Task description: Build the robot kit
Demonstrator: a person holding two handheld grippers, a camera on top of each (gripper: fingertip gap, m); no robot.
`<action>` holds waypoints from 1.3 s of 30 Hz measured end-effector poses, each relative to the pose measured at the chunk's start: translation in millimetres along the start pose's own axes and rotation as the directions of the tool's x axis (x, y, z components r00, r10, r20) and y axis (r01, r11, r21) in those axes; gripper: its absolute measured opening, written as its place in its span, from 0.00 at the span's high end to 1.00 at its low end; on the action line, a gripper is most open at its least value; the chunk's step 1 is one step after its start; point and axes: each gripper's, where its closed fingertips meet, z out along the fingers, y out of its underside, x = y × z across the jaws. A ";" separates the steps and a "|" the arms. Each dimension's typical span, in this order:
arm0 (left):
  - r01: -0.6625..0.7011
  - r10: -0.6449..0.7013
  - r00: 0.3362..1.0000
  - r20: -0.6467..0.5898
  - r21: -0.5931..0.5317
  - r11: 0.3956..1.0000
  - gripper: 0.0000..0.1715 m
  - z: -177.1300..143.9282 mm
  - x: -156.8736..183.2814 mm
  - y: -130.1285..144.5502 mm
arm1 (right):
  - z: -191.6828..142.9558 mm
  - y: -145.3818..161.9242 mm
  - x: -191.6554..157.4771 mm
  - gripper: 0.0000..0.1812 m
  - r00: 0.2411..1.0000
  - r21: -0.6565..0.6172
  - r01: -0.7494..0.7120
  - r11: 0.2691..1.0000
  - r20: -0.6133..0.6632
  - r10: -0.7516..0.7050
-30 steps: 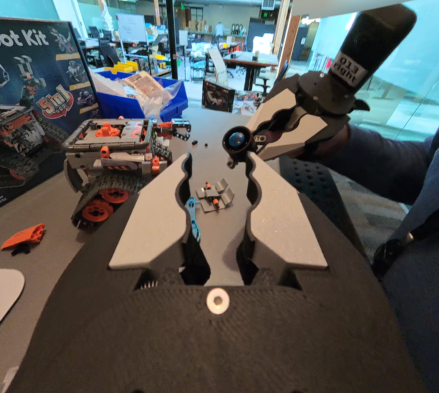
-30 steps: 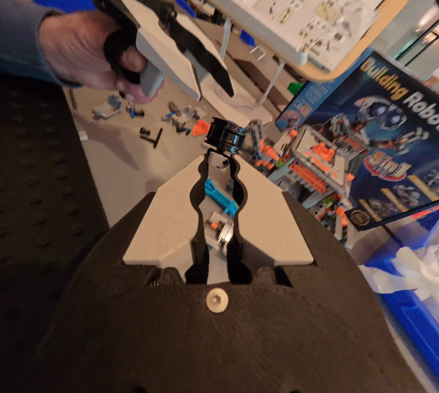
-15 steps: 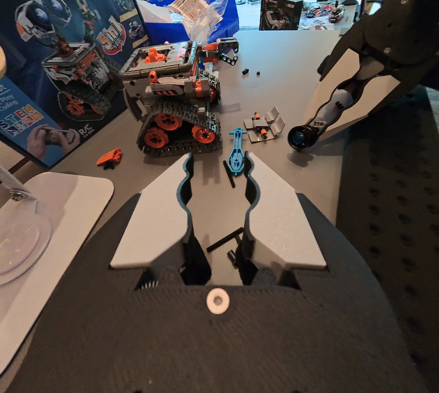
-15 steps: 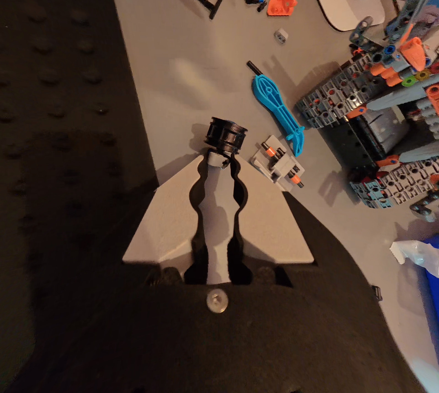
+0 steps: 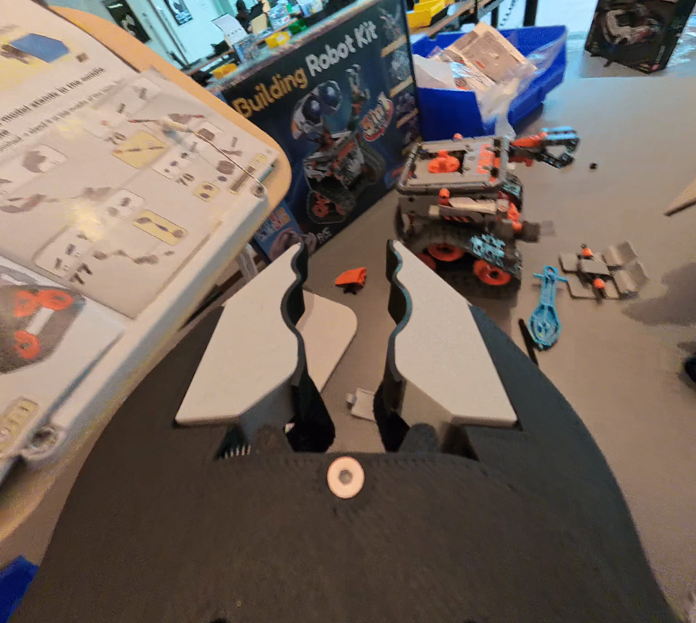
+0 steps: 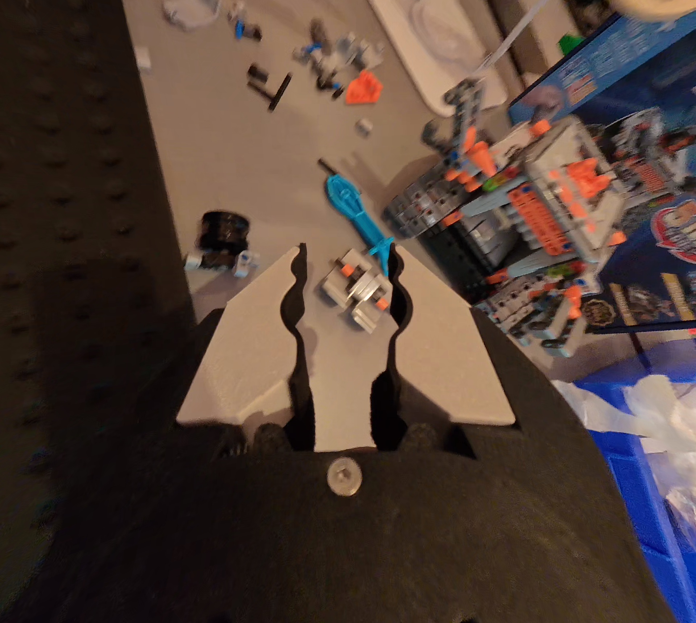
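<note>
Right gripper (image 6: pixel 346 247) hangs over the grey tabletop (image 6: pixel 226 137) with jaws apart, nothing between them. Framed in the gap, lying on the table: a small grey brick assembly with orange pins (image 6: pixel 357 284). Landmark for the rest is the tracked robot model (image 6: pixel 501 228) (grey and black, orange parts). The grey assembly sits just beside the model's tracks, on the side nearer the black studded mat (image 6: pixel 75 152). A light-blue flat tool-shaped piece (image 6: pixel 354 213) lies just past the assembly, its thin end close to the right finger's tip. The black wheel-like part (image 6: pixel 224 232) rests farther from the model, at the mat's edge, with small white bits beside it (blurred, kind unclear). Beyond the model, loose parts are scattered: an orange piece (image 6: pixel 363 88), black pins (image 6: pixel 271 85), small grey and blue bits. A white stand base (image 6: pixel 422 32) lies past the orange piece.

Left gripper (image 5: pixel 344 258) is also spread wide and empty, above the table. The tracked robot model (image 5: pixel 463 213) is near its right finger, not touching. The orange piece (image 5: pixel 350 277) shows between the fingertips, on the table. Left of the model stands the dark-blue kit box (image 5: pixel 331 130), and an open instruction booklet (image 5: pixel 113 183) on a raised stand blocks much of that side. Behind the model: a blue bin (image 5: pixel 489 92) with plastic bags and papers. The light-blue piece (image 5: pixel 544 311) and grey assembly (image 5: pixel 599 269) lie right of the model.
</note>
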 end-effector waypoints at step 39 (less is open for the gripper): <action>-0.049 0.105 0.959 0.262 -0.212 0.976 0.87 37.9 -123.5 -19.6 | -22.3 -68.7 84.0 0.75 0.977 0.364 -0.021 0.931 -0.192 0.097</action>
